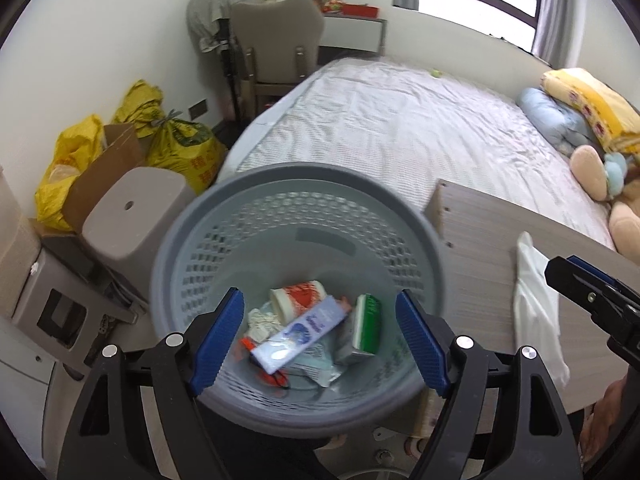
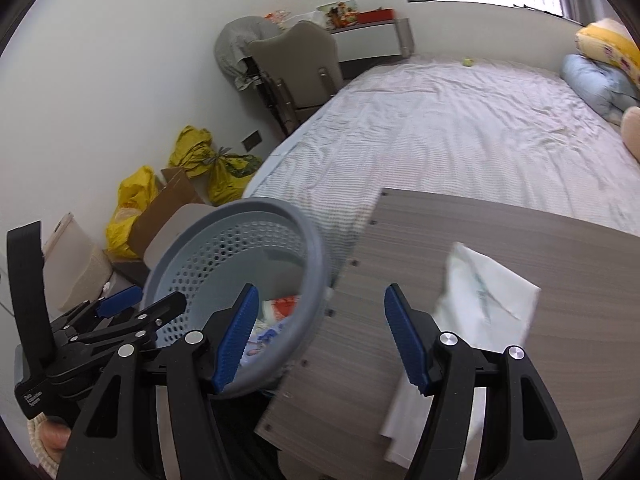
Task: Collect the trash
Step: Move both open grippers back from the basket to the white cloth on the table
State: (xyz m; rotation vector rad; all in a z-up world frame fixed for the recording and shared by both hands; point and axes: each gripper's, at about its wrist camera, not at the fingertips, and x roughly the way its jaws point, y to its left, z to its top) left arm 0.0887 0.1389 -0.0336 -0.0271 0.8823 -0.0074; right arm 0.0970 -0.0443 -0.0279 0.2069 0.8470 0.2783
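Both grippers gape empty; left gripper [image 1: 320, 336] over basket [image 1: 208, 216]; right gripper [image 2: 320, 336] above board [image 2: 520, 248].

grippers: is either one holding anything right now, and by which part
Nothing is held. The left gripper hangs open over the basket; the right gripper is open above the board.

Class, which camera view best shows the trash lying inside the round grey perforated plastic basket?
The left wrist view: it looks straight down into the round grey perforated plastic basket, showing the trash in full. In the right wrist view, the basket's rim hides most of it.
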